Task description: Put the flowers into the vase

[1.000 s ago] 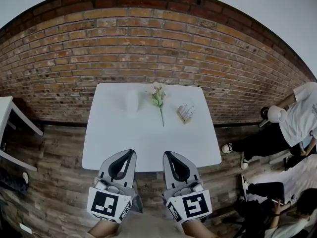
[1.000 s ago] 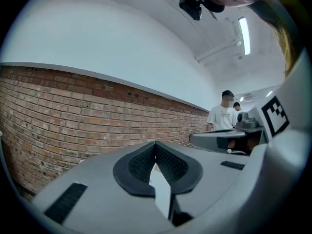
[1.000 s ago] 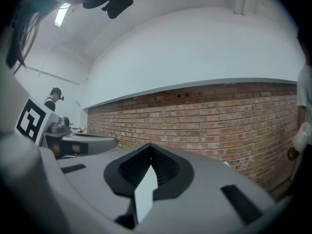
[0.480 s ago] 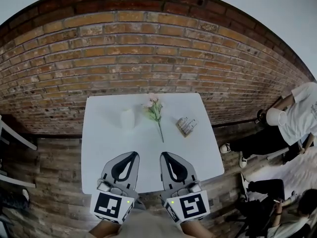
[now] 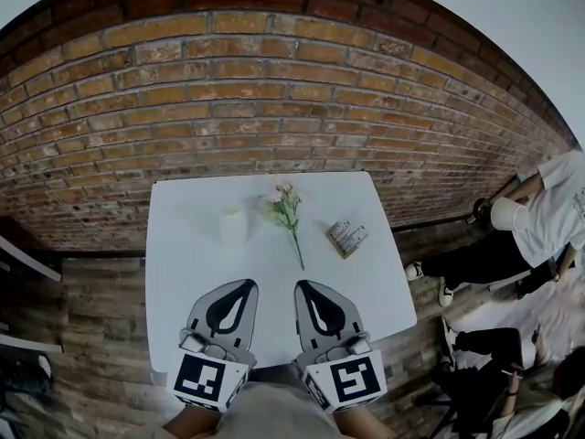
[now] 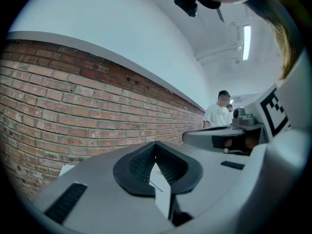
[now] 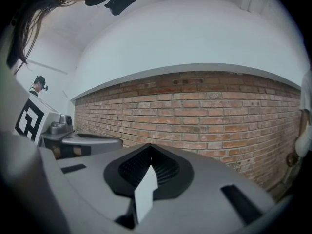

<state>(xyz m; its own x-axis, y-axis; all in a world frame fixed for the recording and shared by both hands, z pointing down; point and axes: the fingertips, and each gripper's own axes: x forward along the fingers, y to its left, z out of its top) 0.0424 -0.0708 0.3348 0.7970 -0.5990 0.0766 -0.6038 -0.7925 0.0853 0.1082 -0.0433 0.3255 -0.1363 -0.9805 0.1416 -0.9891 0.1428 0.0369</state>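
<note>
A small bunch of pale pink flowers (image 5: 285,210) lies on the white table (image 5: 183,282), its green stem pointing toward me. A small white vase (image 5: 234,227) stands upright just left of the blooms. My left gripper (image 5: 245,284) and right gripper (image 5: 302,284) sit side by side over the table's near part, well short of the stem end. Both are shut with nothing between the jaws. In the left gripper view the left gripper (image 6: 156,144) points level at the brick wall. The right gripper (image 7: 150,145) also faces the wall in its own view.
A small printed box (image 5: 348,237) lies right of the flowers. A brick wall (image 5: 274,108) rises directly behind the table. People (image 5: 548,218) sit on the wooden floor at the right. White furniture edges (image 5: 27,262) show at the far left.
Both grippers have moved forward together from the table's front edge to over its near part. The table, vase and flowers now appear closer. The jaws stayed shut.
</note>
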